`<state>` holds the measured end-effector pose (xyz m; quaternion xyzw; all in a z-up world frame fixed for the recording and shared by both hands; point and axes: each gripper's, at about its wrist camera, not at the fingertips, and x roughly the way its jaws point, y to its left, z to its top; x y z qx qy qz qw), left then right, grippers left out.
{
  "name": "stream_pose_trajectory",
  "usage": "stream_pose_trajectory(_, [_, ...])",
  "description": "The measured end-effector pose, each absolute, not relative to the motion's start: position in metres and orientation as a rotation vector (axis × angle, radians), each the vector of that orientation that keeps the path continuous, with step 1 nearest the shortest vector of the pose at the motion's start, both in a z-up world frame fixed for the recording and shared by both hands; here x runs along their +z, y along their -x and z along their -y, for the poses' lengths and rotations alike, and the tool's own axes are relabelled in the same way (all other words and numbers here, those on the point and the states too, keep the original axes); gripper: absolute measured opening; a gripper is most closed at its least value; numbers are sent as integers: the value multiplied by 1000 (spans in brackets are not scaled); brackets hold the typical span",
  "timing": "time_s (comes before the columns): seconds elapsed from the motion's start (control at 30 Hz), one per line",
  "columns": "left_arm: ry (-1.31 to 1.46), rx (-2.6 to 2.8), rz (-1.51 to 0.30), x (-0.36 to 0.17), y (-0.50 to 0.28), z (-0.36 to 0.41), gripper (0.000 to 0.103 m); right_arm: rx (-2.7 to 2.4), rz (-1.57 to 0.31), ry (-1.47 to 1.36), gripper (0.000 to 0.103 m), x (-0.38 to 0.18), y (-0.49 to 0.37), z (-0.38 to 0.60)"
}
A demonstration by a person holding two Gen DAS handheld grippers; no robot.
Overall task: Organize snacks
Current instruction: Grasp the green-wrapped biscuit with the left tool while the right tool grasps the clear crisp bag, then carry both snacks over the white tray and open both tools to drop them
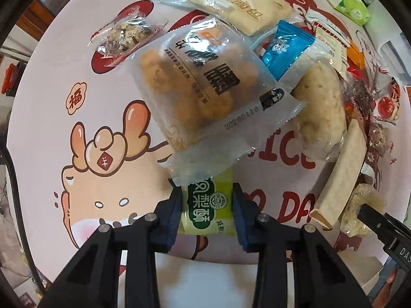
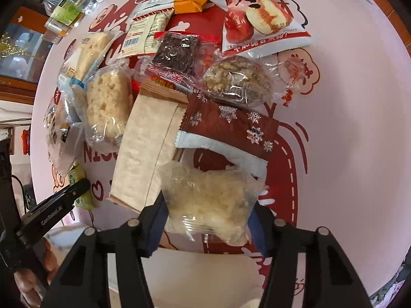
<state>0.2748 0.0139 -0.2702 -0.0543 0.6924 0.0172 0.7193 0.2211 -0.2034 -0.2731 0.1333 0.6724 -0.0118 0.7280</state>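
A: What has the left gripper [image 1: 207, 205] got?

B: Its blue pads sit against both sides of a green packet [image 1: 207, 206], clamped on it. A frosted bag [image 1: 203, 82] of golden puffs overlaps the packet's far end, toward 12 o'clock.

A: And the right gripper [image 2: 208, 220]?

B: Closed on a clear bag [image 2: 209, 200] of pale flakes, held between its fingers above the pink cloth [image 2: 346, 102].

A: Where are the other snacks?

B: From the right camera, a beige pack [image 2: 146, 148] lies just beside the clear bag at 10 o'clock, and a maroon snowflake wrapper [image 2: 231, 123] at 12. Farther up are a walnut cake [image 2: 237, 79], a dark seed bar [image 2: 177, 51] and an apple-print bag [image 2: 257, 18]. A rice cake [image 2: 108, 107] lies left of the beige pack.

A: Anything more on the left view?

B: A blue wrapper [image 1: 286, 48] at 1 o'clock of the frosted bag, and a flat bread pack [image 1: 239, 5] at 12.
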Motion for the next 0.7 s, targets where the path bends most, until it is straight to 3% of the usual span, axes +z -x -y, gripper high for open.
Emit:
stream_pose_trajectory(0.23, [142,22,-1418,-236,-251,-21,35,-36,-1364,-323,55,-245,-202,214])
stream_pose_trajectory(0.7, [65,-73,-1004,-75,-167,-12,35,29,-982,-367,55,-126,-143,214])
